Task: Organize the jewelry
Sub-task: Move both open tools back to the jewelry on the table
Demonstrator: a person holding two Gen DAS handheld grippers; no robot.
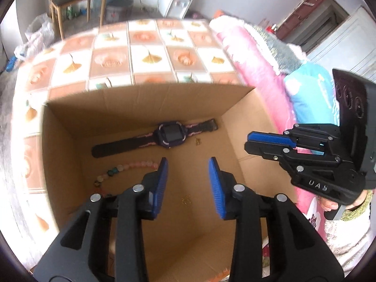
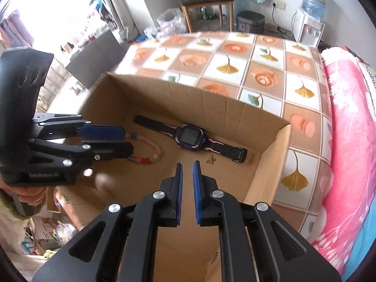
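- Bedroom-like room; cardboard box (image 1: 145, 108) open on a surface (image 2: 263, 61) with a checked leaf-and-flower cloth, pink blanket (image 2: 347, 141) at its right edge.
- Left claw (image 1: 188, 183) nearest in left wrist view: blue pads apart, moderate gap, nothing between them, hanging over box interior.
- Right claw (image 2: 187, 188) in its own view: pads nearly together, thin slit only, holding nothing, above box floor.
- Small gold charm (image 1: 186, 199) on box floor beneath left claw gap.
- Bead bracelet (image 1: 122, 168) on box floor, left side, partly hidden behind left claw.
- Second gold charm (image 2: 211, 159) just beside watch strap.
- Purple watch (image 2: 191, 137) lying flat along far wall of box, straps stretched out.
- Farther back: wooden chair (image 2: 206, 0), bin (image 2: 250, 22), water dispenser (image 2: 310, 23) by wall.
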